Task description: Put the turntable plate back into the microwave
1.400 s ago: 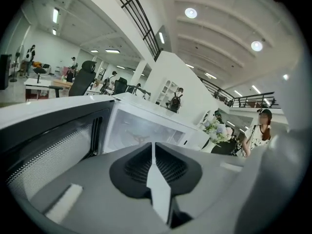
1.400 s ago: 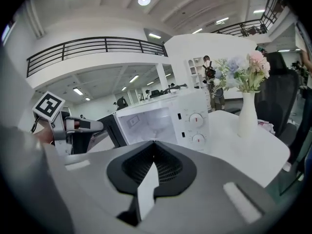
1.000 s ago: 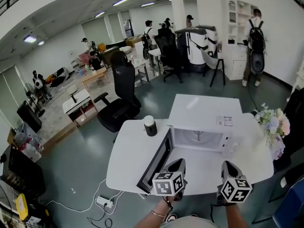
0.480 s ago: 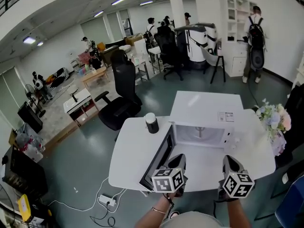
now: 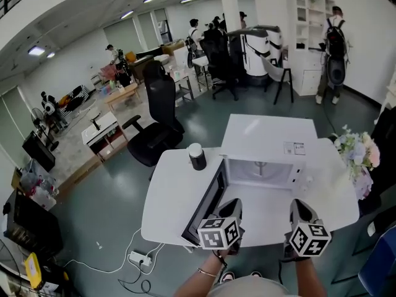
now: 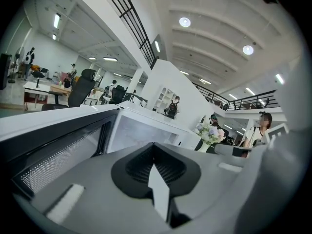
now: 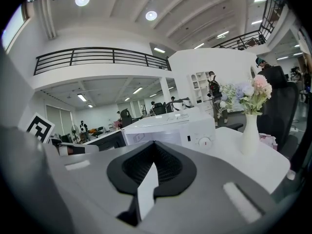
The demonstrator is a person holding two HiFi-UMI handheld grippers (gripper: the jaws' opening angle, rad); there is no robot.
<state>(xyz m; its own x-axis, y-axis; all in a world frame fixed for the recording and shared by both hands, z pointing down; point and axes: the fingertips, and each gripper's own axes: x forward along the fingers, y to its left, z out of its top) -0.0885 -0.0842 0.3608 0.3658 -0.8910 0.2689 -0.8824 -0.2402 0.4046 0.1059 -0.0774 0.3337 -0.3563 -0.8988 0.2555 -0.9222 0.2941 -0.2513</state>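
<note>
A white microwave [image 5: 267, 136] stands on the white table [image 5: 167, 197] with its door [image 5: 204, 204] swung open to the left. Its lit cavity [image 5: 258, 172] shows a small hub; I cannot make out a turntable plate in any view. My left gripper [image 5: 230, 206] is shut and empty, hovering over the table in front of the open door. My right gripper [image 5: 298, 208] is also shut and empty, in front of the control panel. In the left gripper view the left gripper [image 6: 155, 152] faces the door [image 6: 58, 150] and cavity [image 6: 146, 128]. In the right gripper view the right gripper [image 7: 155, 152] faces the microwave [image 7: 170, 126].
A black cup with a white lid [image 5: 197, 156] stands on the table left of the microwave. A vase of flowers [image 5: 360, 161] sits at the table's right end, the vase [image 7: 251, 130] also close to my right gripper. Office chairs and several people are farther back.
Both grippers stay shut and in place. Only the head view has shifted a little.
</note>
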